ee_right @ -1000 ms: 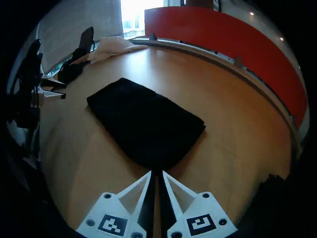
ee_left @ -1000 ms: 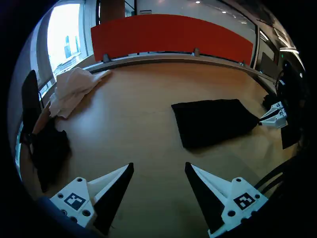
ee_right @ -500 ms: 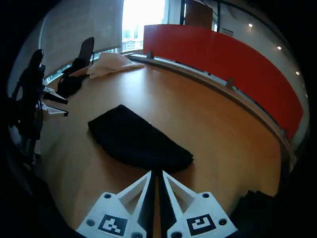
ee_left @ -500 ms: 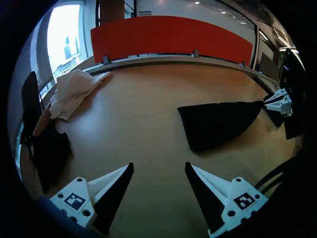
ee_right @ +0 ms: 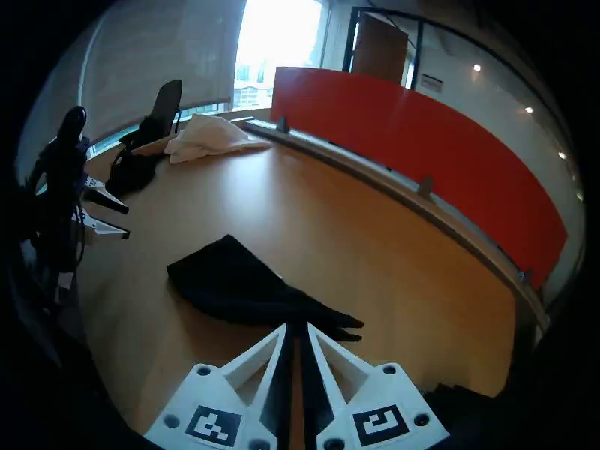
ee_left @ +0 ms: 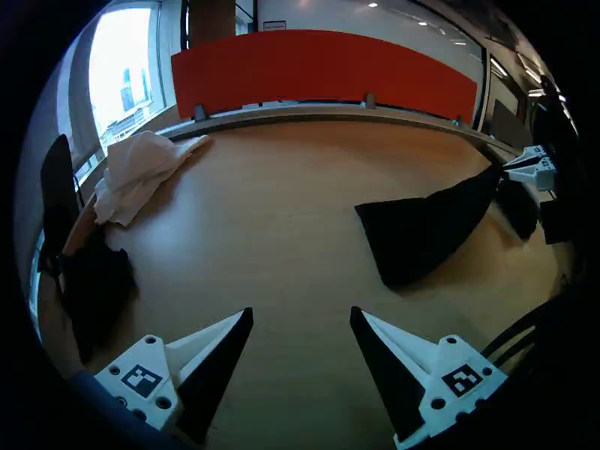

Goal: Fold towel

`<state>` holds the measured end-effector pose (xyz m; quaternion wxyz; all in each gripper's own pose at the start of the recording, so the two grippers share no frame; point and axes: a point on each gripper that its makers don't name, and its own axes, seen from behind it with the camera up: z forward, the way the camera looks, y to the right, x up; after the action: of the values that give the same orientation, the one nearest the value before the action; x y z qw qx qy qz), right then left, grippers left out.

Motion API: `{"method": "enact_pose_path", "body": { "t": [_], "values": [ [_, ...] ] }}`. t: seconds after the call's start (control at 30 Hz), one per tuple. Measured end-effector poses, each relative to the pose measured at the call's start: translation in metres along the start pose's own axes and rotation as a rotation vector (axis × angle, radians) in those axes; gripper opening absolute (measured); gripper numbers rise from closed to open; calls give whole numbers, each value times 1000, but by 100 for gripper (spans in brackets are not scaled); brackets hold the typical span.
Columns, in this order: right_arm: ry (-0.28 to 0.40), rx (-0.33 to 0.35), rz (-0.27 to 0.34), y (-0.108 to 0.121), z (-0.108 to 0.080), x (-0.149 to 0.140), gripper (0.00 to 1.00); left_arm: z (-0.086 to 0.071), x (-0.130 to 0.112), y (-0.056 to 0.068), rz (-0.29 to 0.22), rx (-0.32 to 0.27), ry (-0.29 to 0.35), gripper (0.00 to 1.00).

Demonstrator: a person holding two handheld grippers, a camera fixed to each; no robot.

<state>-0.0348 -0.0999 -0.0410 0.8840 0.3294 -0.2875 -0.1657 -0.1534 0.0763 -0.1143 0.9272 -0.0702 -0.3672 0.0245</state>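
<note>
Left gripper view: the left gripper (ee_left: 300, 349) hangs spread and empty over the wooden table (ee_left: 262, 217). Far off, the right gripper (ee_left: 531, 166) holds one corner of the black towel (ee_left: 420, 232) lifted, its other end lying on the table, so its long axis slants up toward that corner. Right gripper view: the fingers are pressed together on the towel's edge, and the cloth stretches away leftward. The fold looks only begun, the raised end not yet laid over.
</note>
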Motion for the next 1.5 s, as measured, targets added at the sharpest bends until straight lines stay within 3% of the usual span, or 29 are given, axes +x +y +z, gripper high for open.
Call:
{"method": "enact_pose_path", "body": {
  "t": [0.47,1.0,1.5],
  "values": [
    [2,41,-48,-9,5,14,5,-3,-2,4,-10,-6,-2,96],
    [15,133,-109,-47,32,41,5,-9,-5,3,-23,0,-2,96],
    [-10,222,-159,-84,57,46,5,-14,-11,-1,-47,11,-4,96]
  ]
}}
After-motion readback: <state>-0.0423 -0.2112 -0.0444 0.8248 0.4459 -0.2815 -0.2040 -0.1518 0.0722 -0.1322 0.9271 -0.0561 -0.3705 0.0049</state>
